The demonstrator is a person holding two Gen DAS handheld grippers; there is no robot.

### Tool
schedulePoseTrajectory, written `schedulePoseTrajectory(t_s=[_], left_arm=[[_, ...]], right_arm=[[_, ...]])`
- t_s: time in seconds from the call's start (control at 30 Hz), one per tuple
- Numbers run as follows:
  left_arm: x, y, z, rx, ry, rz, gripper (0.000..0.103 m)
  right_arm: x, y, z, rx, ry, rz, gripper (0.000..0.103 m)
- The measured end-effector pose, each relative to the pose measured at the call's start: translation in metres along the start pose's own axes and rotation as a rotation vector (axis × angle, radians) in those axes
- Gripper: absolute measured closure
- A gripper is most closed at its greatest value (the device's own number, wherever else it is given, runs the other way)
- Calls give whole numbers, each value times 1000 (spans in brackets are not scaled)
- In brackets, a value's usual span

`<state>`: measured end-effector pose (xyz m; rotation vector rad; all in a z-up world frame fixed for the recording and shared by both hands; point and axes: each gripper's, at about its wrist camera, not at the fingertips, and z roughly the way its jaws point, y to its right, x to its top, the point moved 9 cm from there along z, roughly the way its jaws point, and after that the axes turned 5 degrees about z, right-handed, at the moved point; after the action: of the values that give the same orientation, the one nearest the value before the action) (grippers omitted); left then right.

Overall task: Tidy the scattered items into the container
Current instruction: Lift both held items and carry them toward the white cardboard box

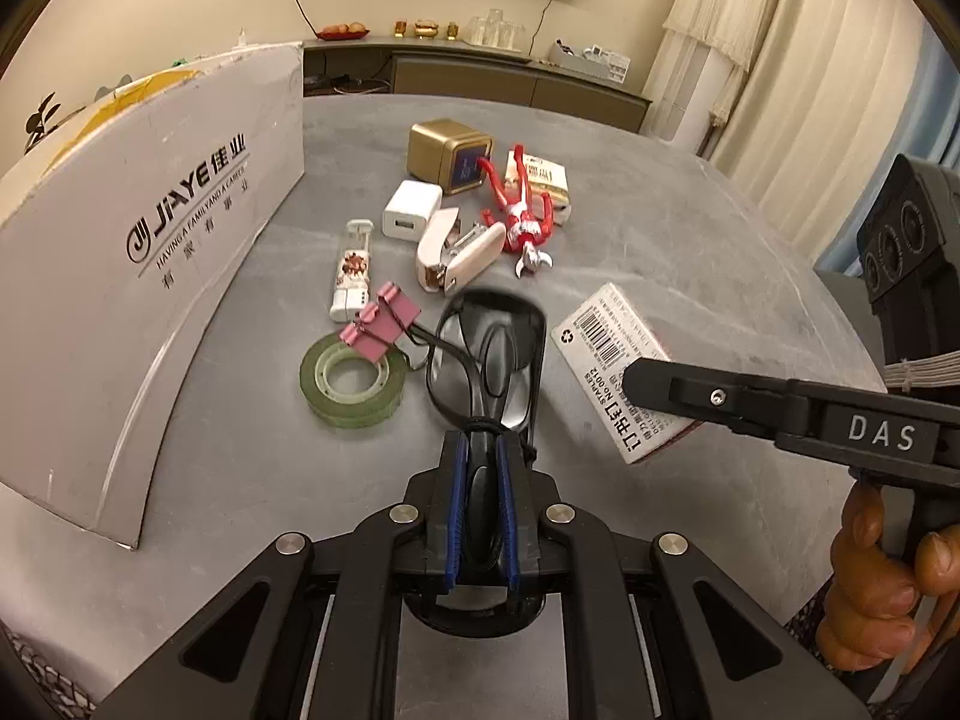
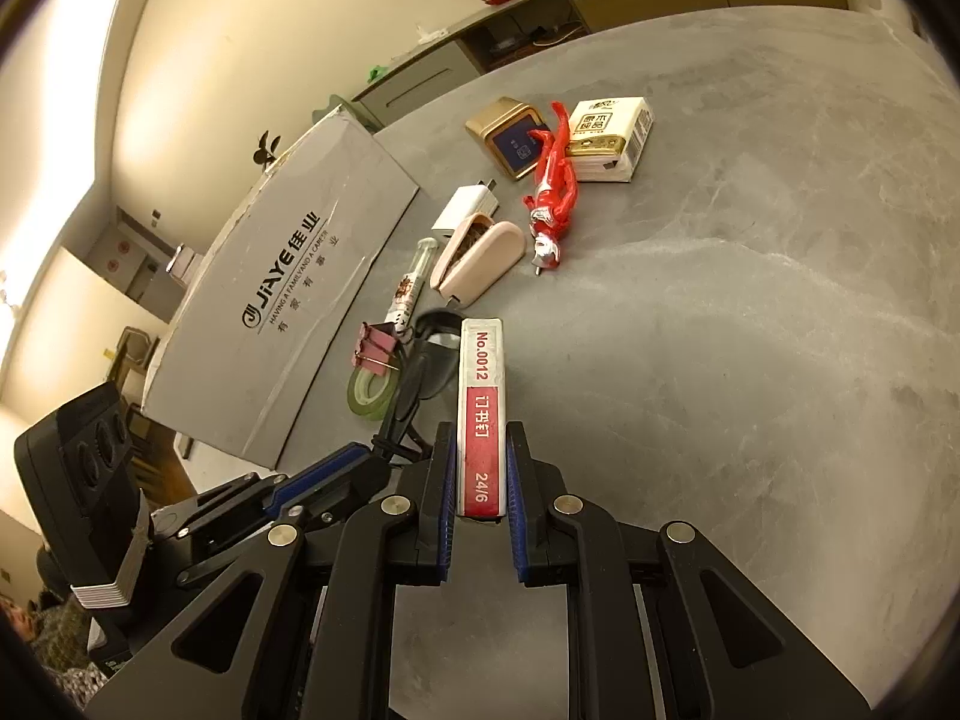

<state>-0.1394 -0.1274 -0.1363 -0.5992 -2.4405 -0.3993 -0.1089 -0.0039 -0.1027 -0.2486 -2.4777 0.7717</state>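
Note:
My left gripper (image 1: 483, 456) is shut on a black wired mouse (image 1: 489, 348), whose cable is looped around it. To its right, my right gripper (image 2: 480, 480) is shut on a red and white staples box (image 2: 480, 414), held on edge and tilted over the table; the same staples box (image 1: 612, 354) shows its barcode side in the left wrist view. The container, a grey cardboard box (image 1: 150, 270) printed JIAYE, stands at the left of both grippers. My left gripper (image 2: 336, 480) shows at the lower left of the right wrist view.
On the grey table (image 1: 690, 252) lie a green tape roll (image 1: 351, 381), pink binder clips (image 1: 384, 324), a white tube (image 1: 354, 276), a white charger (image 1: 411, 216), a pink stapler (image 1: 456, 252), a red toy figure (image 1: 522, 216), a gold tin (image 1: 447, 153) and a tissue pack (image 2: 612, 132).

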Motion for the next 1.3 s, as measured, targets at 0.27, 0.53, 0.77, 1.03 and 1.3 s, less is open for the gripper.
schedulePoseTrajectory(t_s=[0.27, 0.53, 0.77, 1.03, 1.3], left_arm=[[2, -3, 12, -33, -23, -47, 74], [11, 9, 8, -14, 23, 18, 90], [11, 6, -7, 1, 43, 10, 91], [19, 6, -32, -14, 97, 2, 91], [34, -1, -62, -33, 173, -6, 91]], right_arm=[[-2, -6, -1, -3, 2, -25, 87], [-2, -8, -3, -5, 6, -40, 87], [-4, -15, -9, -6, 19, -62, 87], [-2, -34, -30, -19, 72, -108, 87], [5, -70, -40, -20, 105, -177, 87]])
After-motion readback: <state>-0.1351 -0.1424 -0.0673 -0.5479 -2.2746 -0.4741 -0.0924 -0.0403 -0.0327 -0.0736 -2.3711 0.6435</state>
